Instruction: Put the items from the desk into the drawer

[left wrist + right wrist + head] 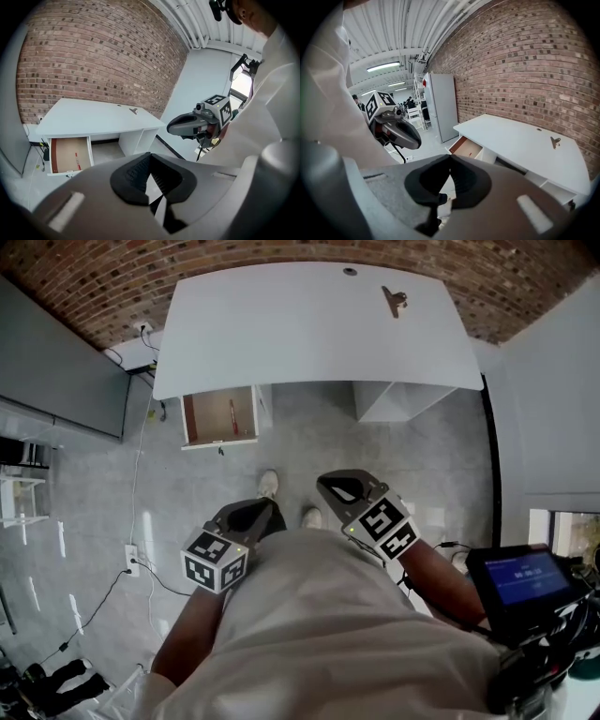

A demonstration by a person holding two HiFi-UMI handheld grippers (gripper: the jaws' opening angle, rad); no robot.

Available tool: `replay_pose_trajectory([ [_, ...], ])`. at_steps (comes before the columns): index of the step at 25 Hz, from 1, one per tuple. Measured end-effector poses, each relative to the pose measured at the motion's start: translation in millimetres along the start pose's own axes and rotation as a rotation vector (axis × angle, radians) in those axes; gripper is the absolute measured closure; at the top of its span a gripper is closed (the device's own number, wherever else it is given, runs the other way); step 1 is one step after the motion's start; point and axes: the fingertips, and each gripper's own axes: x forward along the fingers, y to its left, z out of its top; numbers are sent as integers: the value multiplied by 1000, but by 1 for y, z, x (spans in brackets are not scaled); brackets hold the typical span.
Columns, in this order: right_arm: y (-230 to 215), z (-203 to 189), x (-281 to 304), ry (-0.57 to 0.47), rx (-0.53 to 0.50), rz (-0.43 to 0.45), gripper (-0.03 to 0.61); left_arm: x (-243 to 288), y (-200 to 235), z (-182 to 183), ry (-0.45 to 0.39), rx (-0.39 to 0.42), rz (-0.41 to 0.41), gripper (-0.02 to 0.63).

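Worktop [309,324]: white, against the brick wall, and bare except for one small item near its far right corner. It is well out of reach, because the person stands back on the floor with a stretch of open tile before the front edge.

Drawer [211,413]: under the worktop's left end, pulled out fully so its brown bottom lies exposed from above. It looks ready to receive things without either hand having to open it.

Left tongs [150,155] and right tongs [450,157]: both held low and close to the body, pointing roughly toward the worktop. On each, the tips are together with nothing between them. This reads as a carrying or resting posture, not a reach.

Clip [395,301]: a metal binder clip alone on the worktop, well apart from the drawer at the opposite end. It is likely the last piece left to move. The right tongs sit on its side, so they are the natural pick.

Pen [232,416]: thin and red, lying lengthwise in the drawer near its right wall.
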Motion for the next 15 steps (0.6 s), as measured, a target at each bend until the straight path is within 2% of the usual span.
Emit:
replay_pose_trajectory([
  [15, 0, -2, 6, 21, -11, 17, 576, 7, 5, -4, 19, -24, -10, 606],
])
